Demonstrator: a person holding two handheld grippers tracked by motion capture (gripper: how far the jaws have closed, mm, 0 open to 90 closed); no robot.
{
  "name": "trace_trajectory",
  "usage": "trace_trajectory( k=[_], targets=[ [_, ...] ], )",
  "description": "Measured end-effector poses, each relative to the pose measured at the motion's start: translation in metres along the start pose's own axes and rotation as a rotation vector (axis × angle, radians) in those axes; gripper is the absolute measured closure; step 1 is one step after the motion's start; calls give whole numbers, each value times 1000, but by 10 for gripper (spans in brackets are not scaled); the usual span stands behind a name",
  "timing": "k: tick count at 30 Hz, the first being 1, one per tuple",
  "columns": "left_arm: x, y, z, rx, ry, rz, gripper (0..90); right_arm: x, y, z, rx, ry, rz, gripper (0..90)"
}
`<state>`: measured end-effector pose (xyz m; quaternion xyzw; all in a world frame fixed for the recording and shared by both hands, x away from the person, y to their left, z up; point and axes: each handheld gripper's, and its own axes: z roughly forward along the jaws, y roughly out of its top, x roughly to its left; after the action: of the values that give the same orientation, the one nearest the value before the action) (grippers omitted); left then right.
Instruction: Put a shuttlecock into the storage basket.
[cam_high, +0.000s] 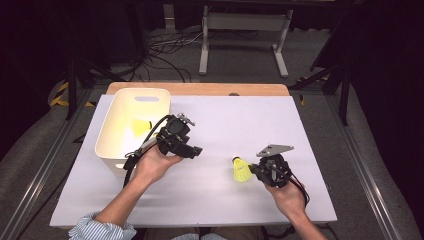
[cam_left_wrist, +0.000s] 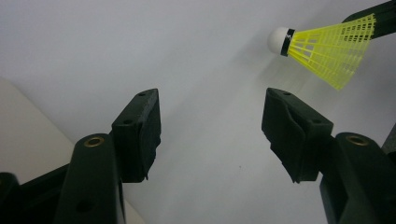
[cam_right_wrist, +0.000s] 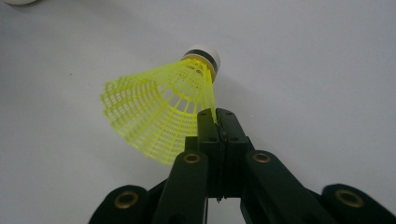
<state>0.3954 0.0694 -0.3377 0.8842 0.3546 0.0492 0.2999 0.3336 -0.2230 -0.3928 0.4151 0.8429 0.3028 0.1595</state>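
Note:
A yellow shuttlecock (cam_high: 242, 170) with a white cork tip hangs just over the white table sheet, right of centre. My right gripper (cam_high: 256, 170) is shut on the edge of its net skirt; in the right gripper view the shuttlecock (cam_right_wrist: 161, 109) fans out to the left of the pinched jaws of the right gripper (cam_right_wrist: 218, 116). My left gripper (cam_high: 196, 151) is held beside the bin, with its jaws open and nothing between them. In the left gripper view the left gripper (cam_left_wrist: 210, 121) looks across the table at the shuttlecock (cam_left_wrist: 327, 46). A second yellow shuttlecock (cam_high: 140, 126) lies in the white bin (cam_high: 112, 120).
The white bin stands at the table's back left. The white table sheet (cam_high: 225, 120) covers a wooden table, whose far edge (cam_high: 200, 89) shows behind. Beyond it stand a white metal frame (cam_high: 245, 30) and floor cables.

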Motion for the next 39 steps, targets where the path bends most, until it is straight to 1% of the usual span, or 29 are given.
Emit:
trace_trajectory(
  k=[3, 4, 5, 9, 16, 21, 23, 24, 30, 31, 36, 39],
  targets=[
    [-1, -1, 1, -2, 1, 4, 383, 0, 2, 0, -1, -1, -4, 900],
    [-2, -1, 3, 4, -3, 2, 383, 0, 4, 1, 0, -2, -3, 900],
    [-2, -2, 3, 7, 1, 3, 383, 0, 4, 1, 0, -3, -5, 900],
    [-4, -2, 5, 7, -2, 5, 383, -2, 7, 2, 0, -2, 5, 900],
    [-4, -3, 9, 10, -4, 7, 383, -4, 12, 4, 1, -2, 5, 900],
    [-4, -3, 10, 15, -13, 3, 383, -3, 15, 5, 2, -2, 2, 900],
    [-4, -3, 10, 12, -13, -4, 383, -4, 16, 5, 4, 0, 0, 900],
    [-4, -3, 10, 11, -9, -2, 383, -4, 16, 5, 5, 1, 0, 900],
    [-5, -3, 11, 13, -17, -4, 383, -4, 21, 6, 7, 3, -2, 900],
    [-6, -3, 11, 12, -15, 2, 383, -4, 22, 6, 6, 4, -3, 900],
    [-8, -2, 13, 18, -25, -2, 384, -3, 27, 6, 7, 11, -2, 900],
    [-9, -2, 14, 20, -24, 4, 386, -3, 29, 7, 8, 12, -5, 900]
  ],
)
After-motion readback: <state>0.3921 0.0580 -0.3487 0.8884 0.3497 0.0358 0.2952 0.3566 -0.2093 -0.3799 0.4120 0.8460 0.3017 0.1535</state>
